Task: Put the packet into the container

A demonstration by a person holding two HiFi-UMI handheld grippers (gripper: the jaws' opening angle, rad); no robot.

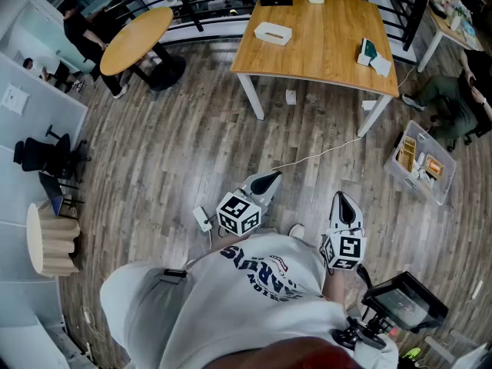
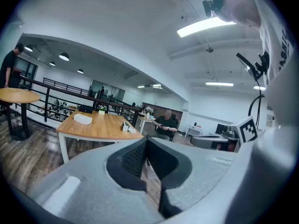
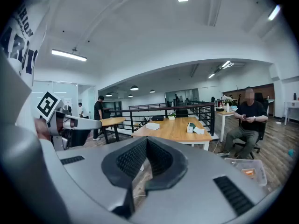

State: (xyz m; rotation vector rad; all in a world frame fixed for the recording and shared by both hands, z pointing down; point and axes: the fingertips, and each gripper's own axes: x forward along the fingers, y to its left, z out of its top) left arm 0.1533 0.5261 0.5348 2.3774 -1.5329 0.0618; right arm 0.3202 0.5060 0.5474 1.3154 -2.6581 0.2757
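A wooden table (image 1: 319,41) stands well ahead of me across the floor. On it lie a shallow white container (image 1: 273,33) at its left part and a small green and white packet (image 1: 367,51) near its right edge. Both also appear far off in the right gripper view, the container (image 3: 153,126) left of the packet (image 3: 190,128). My left gripper (image 1: 269,180) and right gripper (image 1: 342,200) are held close to my body over the floor, far from the table. Both are shut with nothing between the jaws.
A clear plastic bin (image 1: 419,162) with small items sits on the floor right of the table, beside a seated person (image 1: 453,98). A power strip (image 1: 201,218) and a white cable lie on the floor just ahead. A round table (image 1: 137,41) stands far left.
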